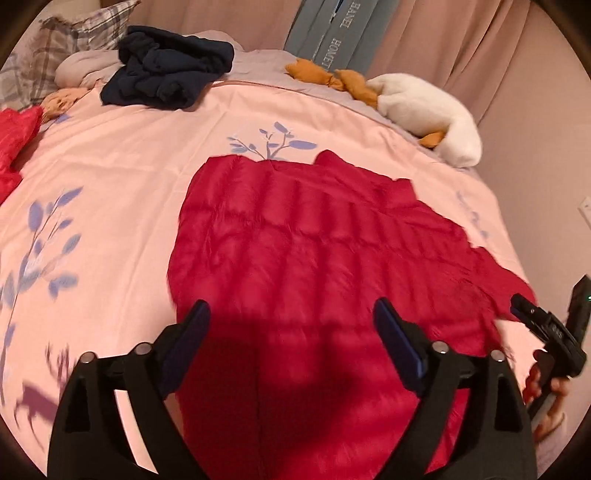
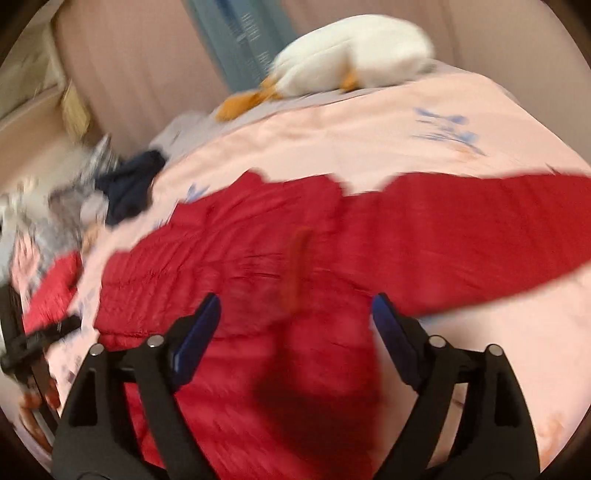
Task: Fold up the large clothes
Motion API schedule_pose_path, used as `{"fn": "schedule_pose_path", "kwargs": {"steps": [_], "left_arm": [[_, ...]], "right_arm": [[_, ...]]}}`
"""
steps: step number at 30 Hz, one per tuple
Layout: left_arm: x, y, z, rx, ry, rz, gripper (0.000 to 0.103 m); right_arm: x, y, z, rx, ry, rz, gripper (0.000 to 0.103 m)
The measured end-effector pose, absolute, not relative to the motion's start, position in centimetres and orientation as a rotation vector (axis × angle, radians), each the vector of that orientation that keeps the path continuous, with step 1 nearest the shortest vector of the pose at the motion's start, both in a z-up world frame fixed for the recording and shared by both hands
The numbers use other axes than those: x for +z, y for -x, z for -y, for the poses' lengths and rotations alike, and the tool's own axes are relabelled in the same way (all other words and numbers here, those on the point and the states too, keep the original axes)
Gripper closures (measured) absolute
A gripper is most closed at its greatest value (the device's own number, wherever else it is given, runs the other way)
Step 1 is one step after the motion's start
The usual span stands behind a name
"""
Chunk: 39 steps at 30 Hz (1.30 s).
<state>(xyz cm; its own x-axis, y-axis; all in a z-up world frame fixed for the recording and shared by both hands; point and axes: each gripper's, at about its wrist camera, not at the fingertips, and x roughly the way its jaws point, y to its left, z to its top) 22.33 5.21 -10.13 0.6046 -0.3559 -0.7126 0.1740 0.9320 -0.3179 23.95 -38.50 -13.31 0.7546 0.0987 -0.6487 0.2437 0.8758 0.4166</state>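
Note:
A red quilted down jacket (image 1: 314, 240) lies spread flat on the pink bedspread (image 1: 129, 166). My left gripper (image 1: 291, 325) is open and empty, held just above the jacket's near part. The right gripper shows at that view's right edge (image 1: 532, 317), beside the jacket's sleeve. In the blurred right wrist view the same jacket (image 2: 295, 240) stretches across the bed, one sleeve (image 2: 498, 221) reaching right. My right gripper (image 2: 295, 314) is open and empty above the jacket. The left gripper shows at the left edge (image 2: 40, 336).
A dark navy garment (image 1: 170, 70) lies bunched at the bed's far left. Another red item (image 1: 14, 147) sits at the left edge. A white plush goose (image 1: 424, 107) with orange feet lies at the far right. Plaid pillows (image 1: 55, 48), curtains and blue boxes (image 1: 332, 33) stand behind.

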Motion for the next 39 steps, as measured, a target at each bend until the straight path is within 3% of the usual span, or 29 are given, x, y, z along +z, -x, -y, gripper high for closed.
{"fn": "schedule_pose_path", "kwargs": {"steps": [1,12,24,28,33,36,38,39], "left_arm": [[-10.0,-21.5,-5.5,-0.320,0.241,-0.867,0.002],[-11.0,-11.9,-8.5,-0.312,0.439,-0.867,0.002],[-8.0,-10.6,-5.9,-0.327,0.439,-0.852,0.002],[-7.4,-10.7,-4.6,-0.336,0.420,-0.848,0.002],[-7.1,-11.3,-3.2,-0.345,0.400,-0.852,0.002],[-7.0,-11.6,-2.6,-0.345,0.395,-0.855,0.002],[-7.1,-11.9,-2.4,-0.349,0.395,-0.856,0.002],[-7.2,-11.9,-2.3,-0.352,0.394,-0.858,0.002]], "right_arm": [[-13.6,-22.6,40.4,-0.113,-0.553,-0.717,0.016],[-18.8,-11.3,57.2,-0.337,-1.039,-0.585,0.014],[-20.2,-14.6,62.4,-0.355,-1.199,-0.497,0.015],[-20.8,-15.5,64.2,-0.394,-1.224,-0.452,0.020],[-21.5,-16.3,65.6,-0.473,-1.263,-0.402,0.035],[-22.1,-16.3,66.3,-0.521,-1.288,-0.380,0.054],[-22.5,-16.2,66.6,-0.553,-1.283,-0.394,0.076],[-22.6,-16.2,66.7,-0.562,-1.280,-0.401,0.082]]}}
